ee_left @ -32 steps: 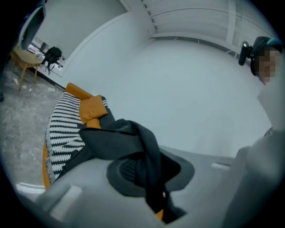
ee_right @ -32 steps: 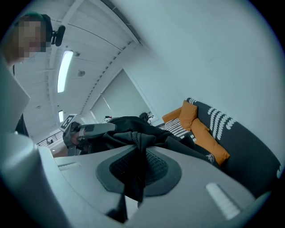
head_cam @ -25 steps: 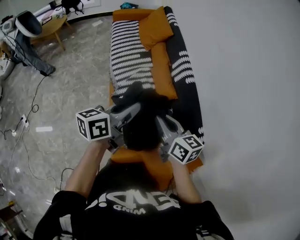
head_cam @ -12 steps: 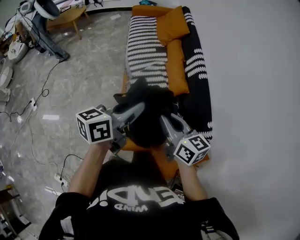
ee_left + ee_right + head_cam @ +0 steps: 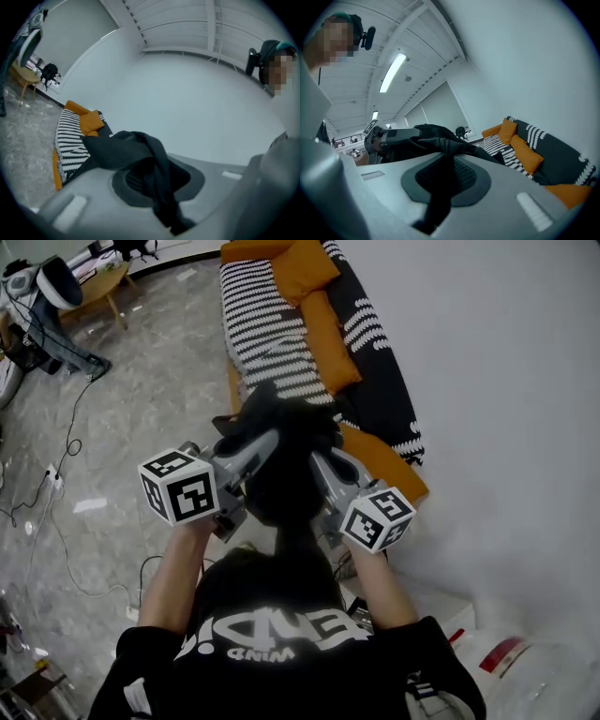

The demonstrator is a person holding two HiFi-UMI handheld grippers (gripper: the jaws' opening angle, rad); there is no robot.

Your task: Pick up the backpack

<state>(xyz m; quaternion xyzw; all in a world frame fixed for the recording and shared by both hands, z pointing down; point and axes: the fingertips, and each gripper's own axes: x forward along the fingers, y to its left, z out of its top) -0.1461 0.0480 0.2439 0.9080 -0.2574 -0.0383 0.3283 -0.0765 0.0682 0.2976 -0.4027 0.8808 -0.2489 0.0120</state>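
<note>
The black backpack (image 5: 284, 460) hangs in the air between my two grippers, off the sofa and over its near end and the floor. My left gripper (image 5: 255, 448) is shut on a black strap (image 5: 149, 161) that runs across its pads. My right gripper (image 5: 319, 465) is shut on another black strap (image 5: 440, 180) of the backpack (image 5: 429, 132). In the right gripper view the left gripper (image 5: 391, 137) shows just beyond the bag. Both grippers point roughly level, with the bag's bulk hiding their fingertips in the head view.
A sofa (image 5: 267, 338) with a black-and-white striped cover and orange cushions (image 5: 302, 266) runs along the white wall (image 5: 506, 381). A small wooden table (image 5: 98, 289) stands far left. Cables (image 5: 66, 451) trail over the grey marble floor. A white bag (image 5: 525, 667) lies lower right.
Both grippers have carried the backpack away from the sofa seat, toward its near end and the floor. The grips on the straps have not changed.
</note>
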